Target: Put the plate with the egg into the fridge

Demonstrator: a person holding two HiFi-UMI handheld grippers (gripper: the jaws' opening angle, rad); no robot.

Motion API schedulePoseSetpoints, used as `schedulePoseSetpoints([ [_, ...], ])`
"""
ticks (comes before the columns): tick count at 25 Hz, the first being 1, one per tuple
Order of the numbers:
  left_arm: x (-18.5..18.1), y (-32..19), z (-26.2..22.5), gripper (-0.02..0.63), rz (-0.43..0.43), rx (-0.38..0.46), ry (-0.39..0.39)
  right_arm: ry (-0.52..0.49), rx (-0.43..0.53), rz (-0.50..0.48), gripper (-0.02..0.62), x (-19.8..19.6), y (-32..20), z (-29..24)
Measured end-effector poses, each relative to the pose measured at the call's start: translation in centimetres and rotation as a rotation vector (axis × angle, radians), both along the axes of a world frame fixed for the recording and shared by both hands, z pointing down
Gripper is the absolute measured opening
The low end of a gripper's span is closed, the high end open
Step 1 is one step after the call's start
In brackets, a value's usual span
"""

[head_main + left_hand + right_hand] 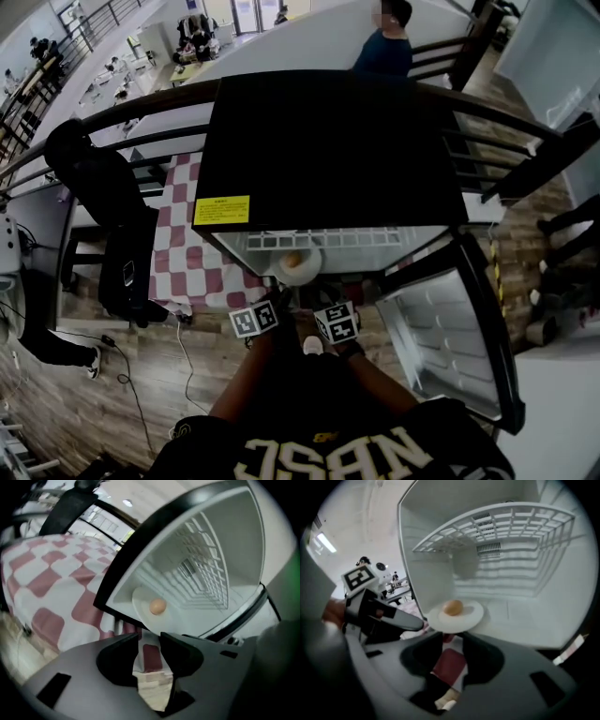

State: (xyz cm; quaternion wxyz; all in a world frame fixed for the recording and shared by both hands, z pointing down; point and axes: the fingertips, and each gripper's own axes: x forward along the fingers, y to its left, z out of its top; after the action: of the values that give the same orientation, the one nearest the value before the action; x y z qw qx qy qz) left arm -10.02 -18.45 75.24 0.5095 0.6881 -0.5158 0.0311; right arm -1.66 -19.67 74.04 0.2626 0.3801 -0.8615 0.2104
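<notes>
- Well, the plate (472,615) with the egg (453,607) is sitting just inside the fridge (426,559), at its front edge.
- My right tool (453,641) is hovering by the rim, half parted, holding nothing; my left tool (150,644) is hanging narrow, empty.
- Probably remaining: nudging it deeper, closing the door (441,328).

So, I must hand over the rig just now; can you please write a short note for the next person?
Left gripper: jaws apart, empty, outside the fridge.
Right gripper: jaws apart, gripping nothing; tips just before the plate's near rim.
Plate with the egg on it: on the fridge bottom at the front left corner, under the wire shelf; near rim seems to reach over the edge.
Done: plate set in the fridge.
Left: probably push it deeper, draw both grippers back, shut the open door.
</notes>
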Motion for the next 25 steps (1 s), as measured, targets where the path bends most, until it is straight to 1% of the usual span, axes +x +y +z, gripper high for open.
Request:
schedulePoseSetpoints([
  [2, -0.1, 0.3, -0.1, 0.141, 0.100, 0.071, -0.202, 0.004, -0.019, -0.005, 0.132, -0.2, 0.3, 0.5],
  [3, -0.2, 0.4, -0.1, 0.115, 0.136, 0.101, -0.279, 0.005, -0.033, -0.007, 0.123, -0.3, 0.5, 0.8],
  [4, -0.1, 0.5, -0.2, 0.079, 0.156, 0.119, -0.328, 0.006, -0.046, -0.008, 0.114, -0.4, 0.7, 1.1],
  [5, 0.0, 0.6, -0.1, 0.060, 0.165, 0.126, -0.350, 0.006, -0.059, -0.008, 0.102, -0.4, 0.8, 1.3],
  [8, 0.4, 0.8, 0.8, 0.044, 0.186, 0.108, -0.376, 0.000, -0.085, -0.008, 0.072, -0.7, 1.0, 1.5],
  [12, 0.7, 0.5, 1.8, 0.034, 0.236, 0.090, -0.455, -0.002, -0.101, -0.018, 0.055, -1.4, 0.8, 2.0],
  [15, 0.8, -0.1, 1.8, 0.029, 0.236, 0.085, -0.451, -0.001, -0.106, -0.024, 0.051, -1.8, 0.5, 2.4],
  [22, 0.8, -0.9, 2.2, 0.021, 0.239, 0.039, -0.444, 0.004, -0.125, -0.032, 0.041, -2.0, -0.2, 2.6],
  [25, 0.8, -1.6, 1.6, 0.020, 0.233, 0.043, -0.435, -0.004, -0.128, -0.028, 0.037, -2.1, -0.7, 2.5],
])
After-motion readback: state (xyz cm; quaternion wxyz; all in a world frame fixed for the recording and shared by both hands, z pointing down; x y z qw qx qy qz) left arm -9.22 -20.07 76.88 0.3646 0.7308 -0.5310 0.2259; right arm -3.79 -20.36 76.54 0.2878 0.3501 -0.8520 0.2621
